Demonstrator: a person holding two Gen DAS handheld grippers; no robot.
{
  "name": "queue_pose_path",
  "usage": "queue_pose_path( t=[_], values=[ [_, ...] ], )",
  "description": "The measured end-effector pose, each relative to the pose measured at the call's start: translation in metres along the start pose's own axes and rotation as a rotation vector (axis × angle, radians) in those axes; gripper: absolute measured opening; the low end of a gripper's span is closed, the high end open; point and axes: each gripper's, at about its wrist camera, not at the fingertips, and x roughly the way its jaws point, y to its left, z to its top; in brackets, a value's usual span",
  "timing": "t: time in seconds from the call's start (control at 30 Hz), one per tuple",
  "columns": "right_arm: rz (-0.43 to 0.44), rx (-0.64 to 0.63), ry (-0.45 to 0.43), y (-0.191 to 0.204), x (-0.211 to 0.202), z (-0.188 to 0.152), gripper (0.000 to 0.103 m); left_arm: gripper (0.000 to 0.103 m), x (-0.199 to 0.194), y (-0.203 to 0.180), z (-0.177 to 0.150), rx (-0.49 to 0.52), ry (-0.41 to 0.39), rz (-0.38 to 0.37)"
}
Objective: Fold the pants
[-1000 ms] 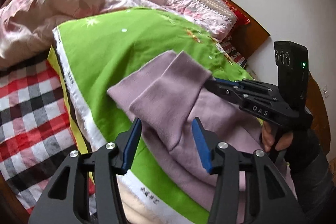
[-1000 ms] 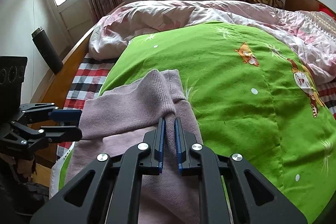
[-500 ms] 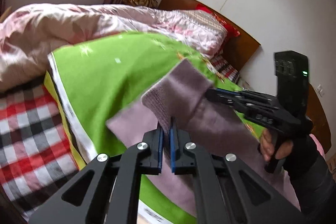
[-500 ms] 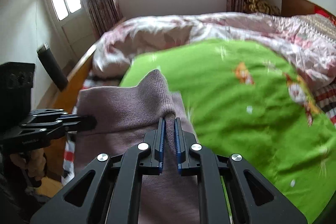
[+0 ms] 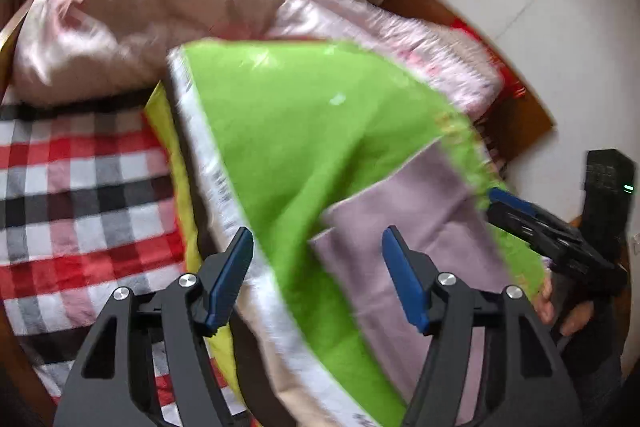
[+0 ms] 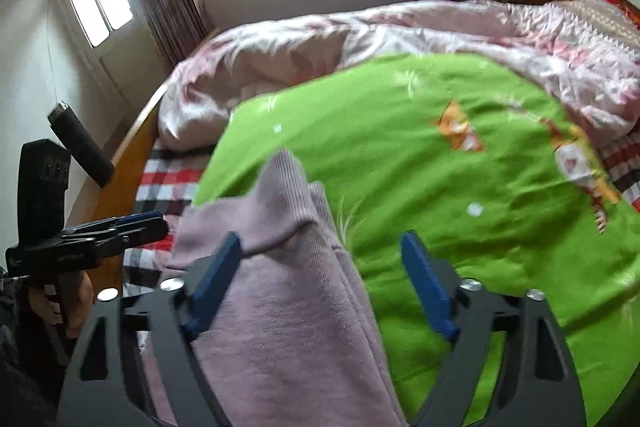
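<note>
**Both grippers spread wide over the mauve pants**

I see the pants [image 6: 280, 307] lying on the green blanket [image 6: 440, 167], along its near left part. In my right wrist view their long axis runs from the bottom of the frame away toward the window, and the ribbed cuffs [image 6: 284, 187] form the far end, pointing at the pink quilt. The fabric lies doubled there, one cuff on top of the other, the upper one a little humped. In my left wrist view the pants [image 5: 400, 227] show as a flat mauve band with a straight far edge, slanting across the green toward the headboard side; motion blur hides the finer folds.

My right gripper [image 6: 320, 283] has its blue pads set far apart, the left pad over the mauve cloth and the right pad over bare green; nothing sits clamped between them. My left gripper [image 5: 316, 279] is likewise spread wide, its pads astride the blanket's white border and the edge of the pants, gripping nothing.

The blanket lies over a red, black and white checked sheet [image 5: 80, 187]. A rumpled pink quilt [image 6: 360, 47] is heaped beyond it. A dark cylinder [image 6: 80, 143] hangs over the wooden bed frame [image 6: 120, 187].
</note>
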Motion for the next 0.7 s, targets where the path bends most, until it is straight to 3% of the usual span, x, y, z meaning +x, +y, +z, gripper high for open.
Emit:
queue_pose_path(
  t=[0.07, 0.13, 0.17, 0.23, 0.3, 0.43, 0.53, 0.63, 0.7],
  values=[
    [0.037, -0.002, -0.004, 0.003, -0.001, 0.001, 0.065, 0.071, -0.006, -0.020, -0.005, 0.061, -0.007, -0.100],
    [0.039, 0.000, 0.043, 0.007, 0.012, -0.003, 0.065, 0.073, 0.001, -0.042, -0.016, 0.138, 0.027, -0.134],
    [0.008, 0.001, 0.094, 0.005, 0.023, -0.008, 0.065, 0.076, 0.009, -0.049, -0.022, 0.160, 0.058, -0.128],
    [-0.079, 0.020, 0.165, -0.004, 0.036, -0.016, 0.063, 0.084, 0.037, -0.055, -0.033, 0.197, 0.155, -0.047],
    [-0.098, 0.076, 0.134, -0.011, 0.017, -0.018, 0.060, 0.084, 0.056, -0.045, -0.039, 0.180, 0.211, 0.031],
    [-0.182, 0.090, -0.023, 0.000, -0.087, -0.033, 0.066, 0.085, 0.021, -0.043, -0.038, 0.149, 0.131, 0.025],
    [-0.255, 0.116, -0.049, 0.013, -0.155, -0.072, 0.082, 0.095, -0.016, -0.062, -0.051, 0.195, 0.075, -0.081],
    [-0.291, 0.181, -0.042, 0.038, -0.202, -0.138, 0.083, 0.098, -0.025, -0.098, -0.084, 0.351, 0.139, -0.205],
    [-0.318, 0.251, -0.007, 0.066, -0.210, -0.195, 0.083, 0.098, -0.018, -0.115, -0.105, 0.444, 0.190, -0.226]
  ],
)
